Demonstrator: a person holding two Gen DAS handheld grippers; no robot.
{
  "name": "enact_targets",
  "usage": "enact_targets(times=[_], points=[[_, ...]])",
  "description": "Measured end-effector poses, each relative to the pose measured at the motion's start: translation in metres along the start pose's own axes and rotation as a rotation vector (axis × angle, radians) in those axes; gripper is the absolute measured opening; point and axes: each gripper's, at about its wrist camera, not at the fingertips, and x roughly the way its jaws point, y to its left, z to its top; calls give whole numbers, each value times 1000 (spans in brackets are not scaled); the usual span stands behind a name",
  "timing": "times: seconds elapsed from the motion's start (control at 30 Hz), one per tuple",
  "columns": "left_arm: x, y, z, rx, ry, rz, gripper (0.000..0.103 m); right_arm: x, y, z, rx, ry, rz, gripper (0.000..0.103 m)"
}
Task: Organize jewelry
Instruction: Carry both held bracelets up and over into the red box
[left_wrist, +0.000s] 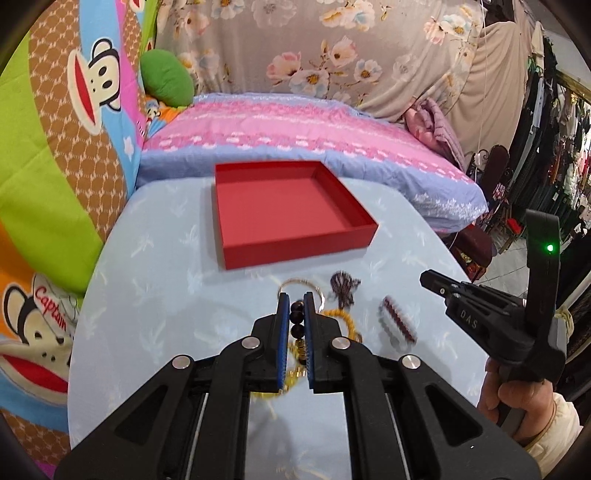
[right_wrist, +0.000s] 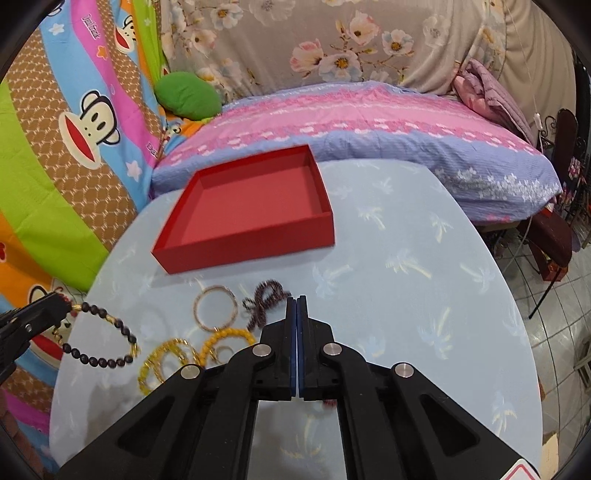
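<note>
Dark beads of the black bracelet (left_wrist: 297, 320) sit clamped between the left gripper (left_wrist: 296, 297) pads, its loop dangling, while the right gripper (right_wrist: 296, 301) is fully closed, any catch hidden, both short of the red box (right_wrist: 248, 212).

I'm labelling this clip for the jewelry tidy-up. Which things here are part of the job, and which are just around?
Part of the job:
red box
dark bead bracelet, held in the left tool
yellow bead bracelets
thin bangle
dark tassel

Just around:
green cushion
pink bedspread
cartoon fabric
</note>
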Motion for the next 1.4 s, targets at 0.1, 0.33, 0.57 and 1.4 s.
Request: enact_targets(times=[0.1,0.33,0.57,1.4], points=[[11,2,25,2,-18,-3,7,5,5,21,-19,-22,18,1],[31,10,60,-8,-50,22,7,23,0,42,-53,-22,-14,4],[42,12,46,-29,-12,11,7,48,-16,-17,-51,121,-88,29],[92,32,79,-29,18,45,8,61,11,71,-87,47,44,7]])
